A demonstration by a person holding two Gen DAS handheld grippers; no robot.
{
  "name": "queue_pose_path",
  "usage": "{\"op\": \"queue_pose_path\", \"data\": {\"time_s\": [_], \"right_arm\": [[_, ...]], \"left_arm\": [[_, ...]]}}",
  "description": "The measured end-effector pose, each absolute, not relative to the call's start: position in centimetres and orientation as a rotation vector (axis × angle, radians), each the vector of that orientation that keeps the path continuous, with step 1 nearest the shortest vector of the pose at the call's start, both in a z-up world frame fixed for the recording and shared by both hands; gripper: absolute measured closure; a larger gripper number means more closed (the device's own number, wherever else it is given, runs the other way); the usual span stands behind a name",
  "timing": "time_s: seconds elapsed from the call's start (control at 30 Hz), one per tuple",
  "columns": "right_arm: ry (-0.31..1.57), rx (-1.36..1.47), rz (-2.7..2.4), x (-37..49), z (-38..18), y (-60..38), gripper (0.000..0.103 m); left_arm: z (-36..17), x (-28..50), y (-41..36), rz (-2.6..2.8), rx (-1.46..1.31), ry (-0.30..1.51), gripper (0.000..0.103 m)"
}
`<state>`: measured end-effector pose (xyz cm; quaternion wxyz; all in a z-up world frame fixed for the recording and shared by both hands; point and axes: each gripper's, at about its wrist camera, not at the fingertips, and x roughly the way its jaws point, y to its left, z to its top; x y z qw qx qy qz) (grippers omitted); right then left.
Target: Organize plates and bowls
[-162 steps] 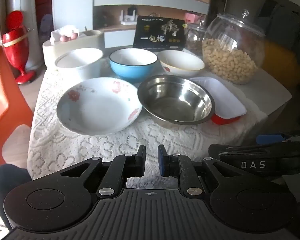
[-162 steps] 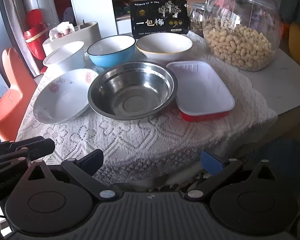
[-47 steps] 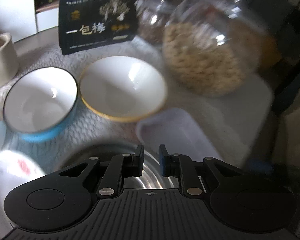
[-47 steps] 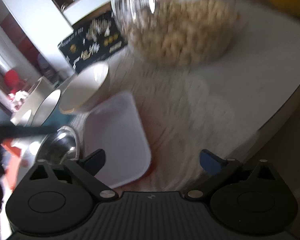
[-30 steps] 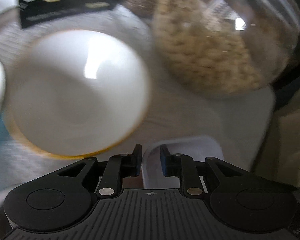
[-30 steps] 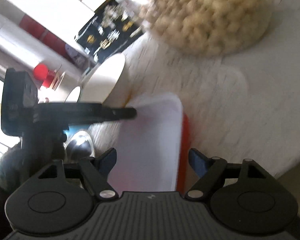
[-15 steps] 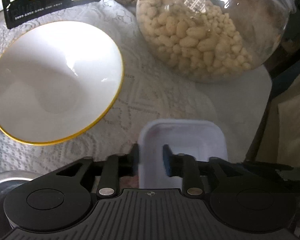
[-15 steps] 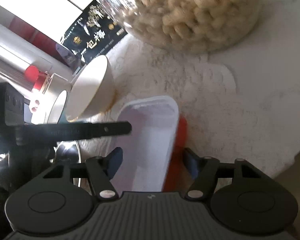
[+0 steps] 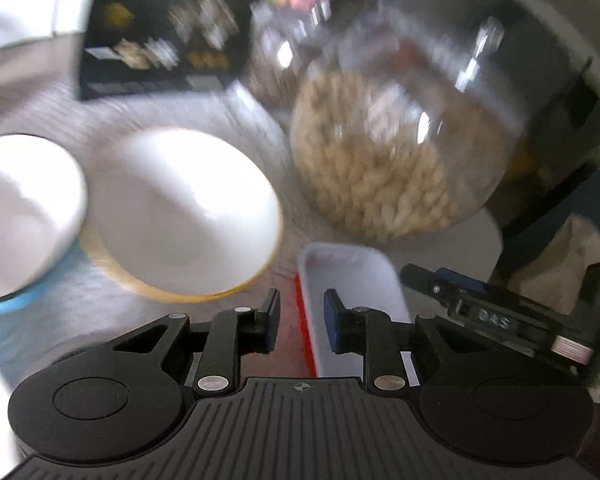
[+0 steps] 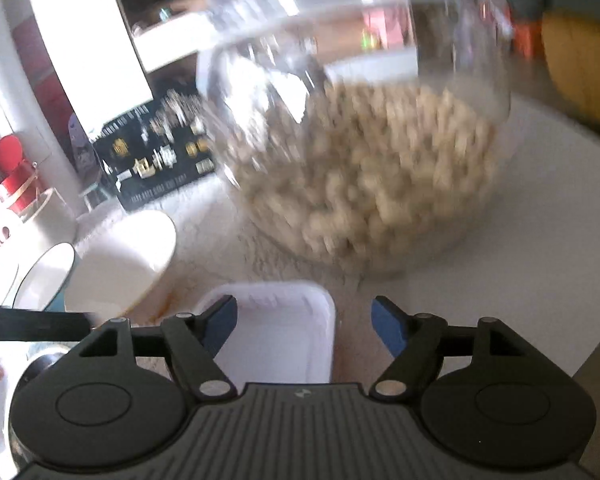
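Rectangular dish (image 9: 352, 280) lengthwise away from claws

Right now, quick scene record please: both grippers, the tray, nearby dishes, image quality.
left gripper: narrow gap, fingers straddle the left rim of the tray, contact unclear
right gripper: open wide, around the near end of the tray, not closed
tray: white inside, red outside, on lace cloth
yellow-rimmed bowl: left of tray
blue bowl: further left, beside yellow-rimmed bowl
peanut jar: behind tray
blur: heavy in both views
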<state>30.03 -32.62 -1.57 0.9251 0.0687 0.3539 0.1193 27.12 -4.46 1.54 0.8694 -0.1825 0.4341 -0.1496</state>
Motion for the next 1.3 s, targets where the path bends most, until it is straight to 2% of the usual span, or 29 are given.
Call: {"op": "queue_pose_path", "data": {"time_s": [0.1, 0.17, 0.4, 0.5, 0.7, 0.77, 0.83, 1.3], "right_arm": [[0.603, 0.088, 0.292, 27.8, 0.7, -30.0, 0.021], [0.6, 0.079, 0.401, 26.5, 1.3, -27.9, 0.016], [0.818, 0.051, 0.568, 25.3, -3.8, -19.4, 0.016], [0.888, 0.048, 0.581, 26.2, -5.8, -17.8, 0.016], [1.006, 0.071, 0.593, 27.2, -7.4, -16.2, 0.017], [1.015, 0.083, 0.622, 27.3, -7.3, -16.1, 0.027], [1.032, 0.098, 0.653, 26.9, -7.3, -15.8, 0.029], [1.071, 0.076, 0.617, 25.1, -7.7, -18.3, 0.028]], "left_arm": [[3.6, 22.6, 0.2, -0.169, -0.37, 0.784, 0.077], [3.7, 19.4, 3.4, -0.032, -0.331, 0.774, 0.077], [-1.4, 13.5, 8.8, 0.104, -0.521, 0.886, 0.077], [-2.7, 13.1, 9.1, 0.114, -0.54, 0.886, 0.074], [-2.8, 13.3, 8.8, 0.078, -0.57, 0.834, 0.079], [-2.4, 13.2, 8.4, 0.052, -0.571, 0.825, 0.079], [-2.1, 12.7, 8.2, 0.049, -0.552, 0.825, 0.078], [-3.0, 11.1, 6.5, -0.022, -0.59, 0.934, 0.08]]}}
